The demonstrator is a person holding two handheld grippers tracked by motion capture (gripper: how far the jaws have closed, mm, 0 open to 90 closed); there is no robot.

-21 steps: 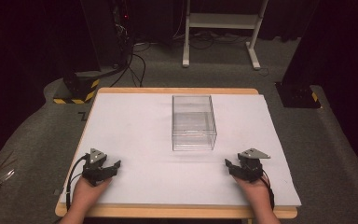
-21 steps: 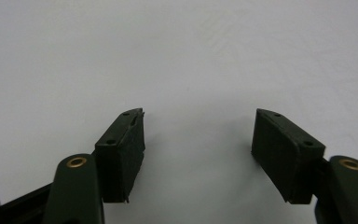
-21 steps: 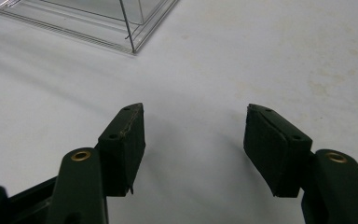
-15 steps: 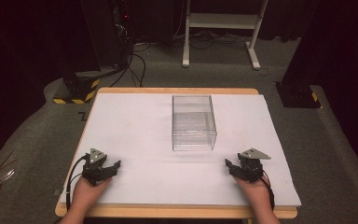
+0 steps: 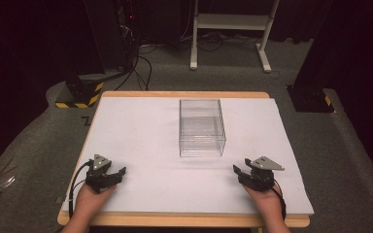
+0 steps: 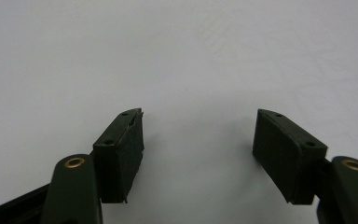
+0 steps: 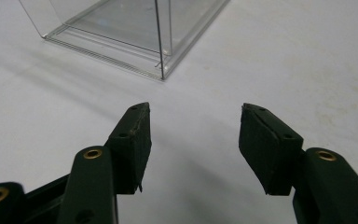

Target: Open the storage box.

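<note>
The clear box stands ahead of my 2 grippers, between them, long axis pointing away. I see the right gripper nearer, the left gripper aimed at bare table; both stand open, holding nothing.

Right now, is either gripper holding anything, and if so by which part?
Nothing is held. The left gripper and the right gripper both have open jaws with bare white table between them; the clear box stands apart, untouched.
</note>
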